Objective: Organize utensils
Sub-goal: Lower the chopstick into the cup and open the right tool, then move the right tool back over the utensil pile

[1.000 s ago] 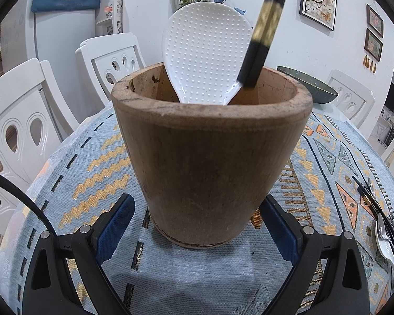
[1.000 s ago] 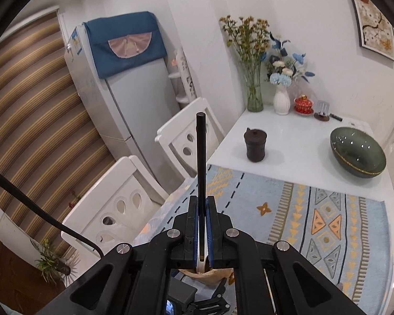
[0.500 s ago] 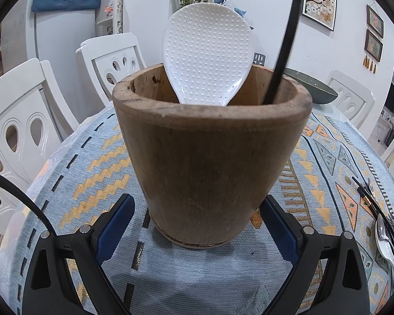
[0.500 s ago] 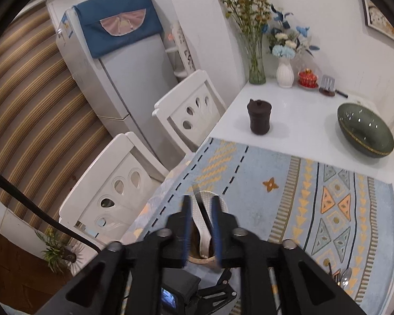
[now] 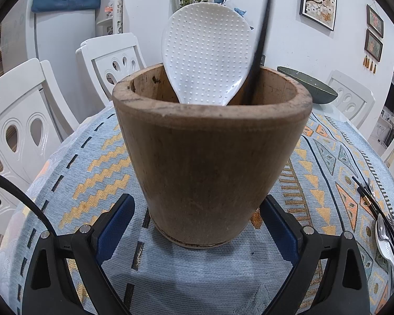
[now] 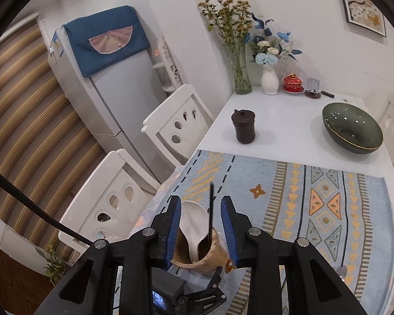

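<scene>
Overhead, right claw (image 6: 201, 215) tilts down, jaws apart, above the wooden cup (image 6: 199, 252).

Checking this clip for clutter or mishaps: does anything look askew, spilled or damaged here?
Nothing spilled or broken. The wooden holder stands upright with the white rice paddle and a black chopstick leaning inside. A spoon and dark chopsticks lie loose on the tablecloth, not yet sorted.
</scene>
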`<control>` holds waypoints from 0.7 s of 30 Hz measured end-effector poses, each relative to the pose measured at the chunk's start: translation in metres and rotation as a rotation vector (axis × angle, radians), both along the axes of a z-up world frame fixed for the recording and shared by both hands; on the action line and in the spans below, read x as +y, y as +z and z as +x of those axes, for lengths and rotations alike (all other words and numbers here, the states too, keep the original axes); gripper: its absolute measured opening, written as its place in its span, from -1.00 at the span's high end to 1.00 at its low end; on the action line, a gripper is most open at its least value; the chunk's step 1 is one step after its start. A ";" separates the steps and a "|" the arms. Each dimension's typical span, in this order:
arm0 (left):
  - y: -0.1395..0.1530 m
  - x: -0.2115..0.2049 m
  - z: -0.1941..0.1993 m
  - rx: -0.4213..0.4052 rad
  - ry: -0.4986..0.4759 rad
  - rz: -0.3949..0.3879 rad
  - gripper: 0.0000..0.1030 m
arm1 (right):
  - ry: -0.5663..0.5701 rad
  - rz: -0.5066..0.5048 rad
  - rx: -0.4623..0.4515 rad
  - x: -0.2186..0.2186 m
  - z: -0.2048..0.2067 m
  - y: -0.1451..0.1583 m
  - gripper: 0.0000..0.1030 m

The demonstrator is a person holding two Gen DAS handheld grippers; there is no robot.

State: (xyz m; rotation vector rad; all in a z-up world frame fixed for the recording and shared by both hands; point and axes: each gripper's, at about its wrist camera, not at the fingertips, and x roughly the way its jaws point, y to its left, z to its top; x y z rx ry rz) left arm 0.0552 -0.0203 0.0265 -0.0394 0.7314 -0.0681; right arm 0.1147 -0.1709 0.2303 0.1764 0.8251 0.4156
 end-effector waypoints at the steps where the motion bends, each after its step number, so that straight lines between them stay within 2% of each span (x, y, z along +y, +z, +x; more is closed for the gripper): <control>1: 0.000 0.000 0.000 0.000 0.000 0.000 -0.88 | -0.002 0.005 0.001 -0.001 0.000 0.000 0.42; 11: 0.000 0.000 0.000 0.000 0.000 0.000 -0.88 | -0.042 -0.033 0.007 -0.022 -0.011 -0.004 0.42; 18: 0.000 0.000 0.000 0.000 0.000 0.000 -0.88 | -0.126 -0.066 0.082 -0.064 -0.023 -0.024 0.42; 21: 0.000 0.000 0.000 0.000 0.000 0.000 -0.88 | -0.167 -0.049 0.130 -0.089 -0.028 -0.035 0.42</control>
